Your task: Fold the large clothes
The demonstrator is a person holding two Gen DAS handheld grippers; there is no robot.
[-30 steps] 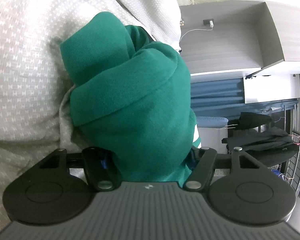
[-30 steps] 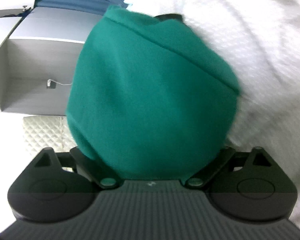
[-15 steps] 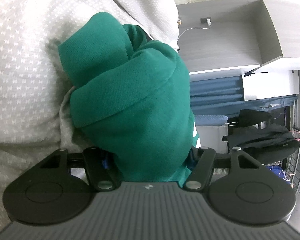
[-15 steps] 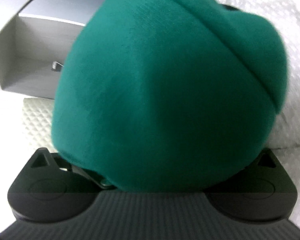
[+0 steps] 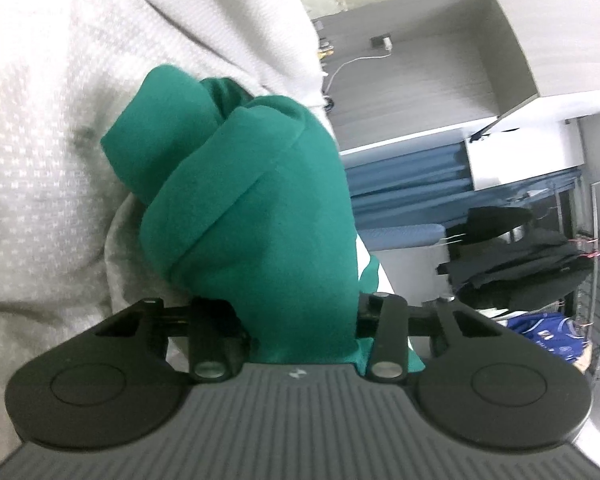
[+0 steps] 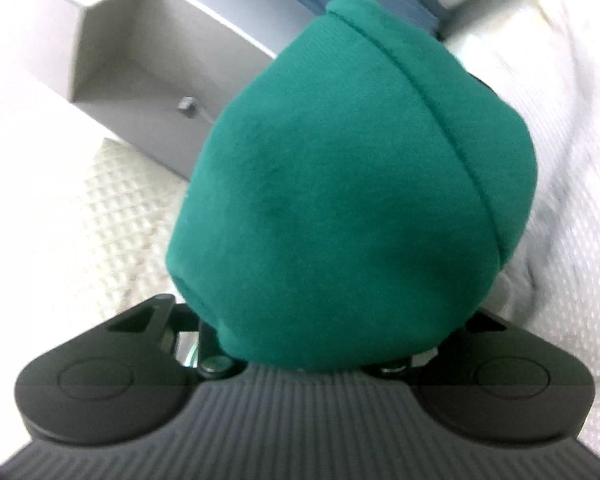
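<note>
1. Left wrist view: the left gripper [image 5: 300, 332] has a bunched wad of thick green fleece garment [image 5: 256, 216] between its jaws, which are closing on it. The cloth fills the gap, and the fingertips are buried in it.
2. The garment is soft and matte, piled in rounded folds with one rolled hem across the middle. It lies against a white bedspread with a small woven dot pattern [image 5: 60, 100], which is rumpled around it.
3. Beyond it stands one open grey wooden shelf box [image 5: 440, 72]. Inside are a small plug and a thin white cable. Dark clothes [image 5: 520, 264] hang further off, past blue pleated fabric [image 5: 404, 184].
4. Right wrist view: the right gripper [image 6: 308, 356] also has the same green garment [image 6: 352, 200] between its jaws, which are closing; the cloth bulges over both fingers and hides them.
5. Here the garment shows as one rounded mass with one stitched seam down its right side. White bedspread lies on the right, and a cream quilted diamond-pattern cover [image 6: 132, 216] on the left.
</note>
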